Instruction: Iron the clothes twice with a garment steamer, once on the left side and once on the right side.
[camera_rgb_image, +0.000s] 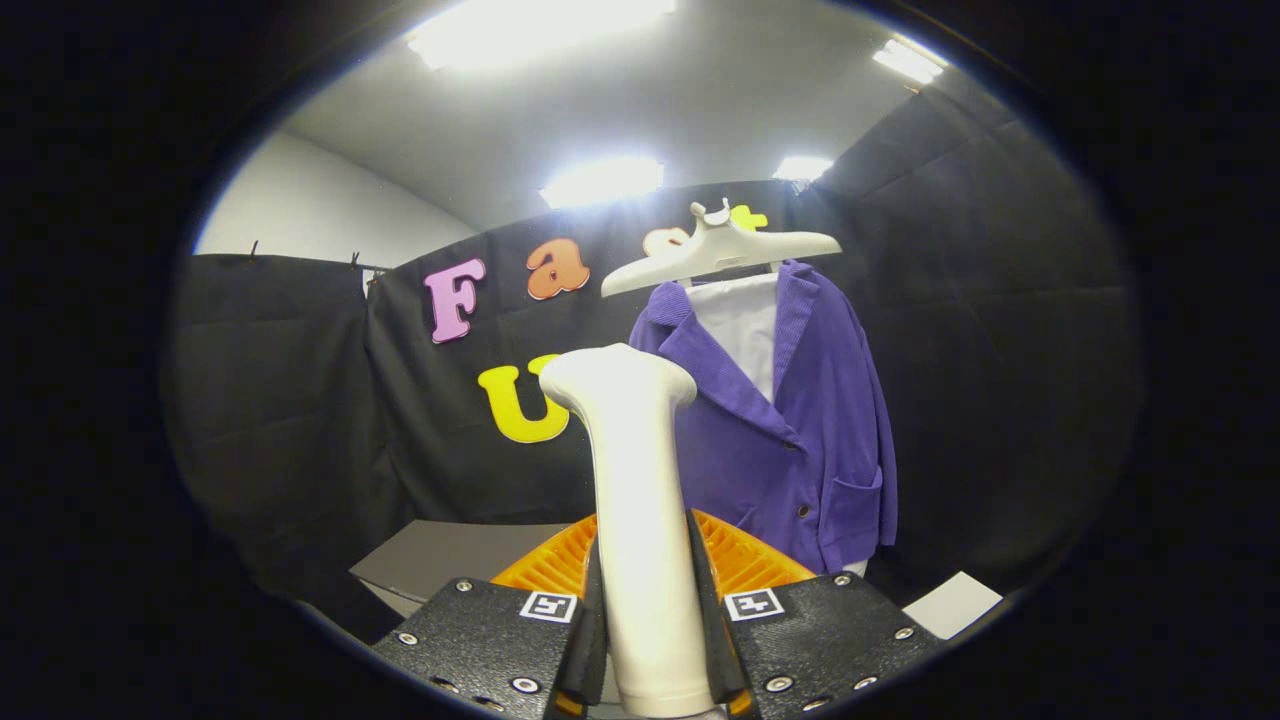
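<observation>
Hanging from a pale hanger (722, 250), the purple jacket (790, 430) lies beyond the tool (655, 640) and off to its right, its front turned toward the camera, its long axis running top to bottom, with a white panel (745, 325) showing in the open collar. The steamer (635, 500) stands upright between the fingers, its handle clamped from both sides by them, its head rising to about the height of the jacket's left lapel and overlapping the jacket's near edge in this view; whether the head touches the cloth I cannot tell, though it looks to be short of it. The coming pass, I judge, calls for a move forward and rightward to bring the head onto the cloth, then a stroke along the jacket's length. A grey counter (450, 555) sits low, left of the steamer.
</observation>
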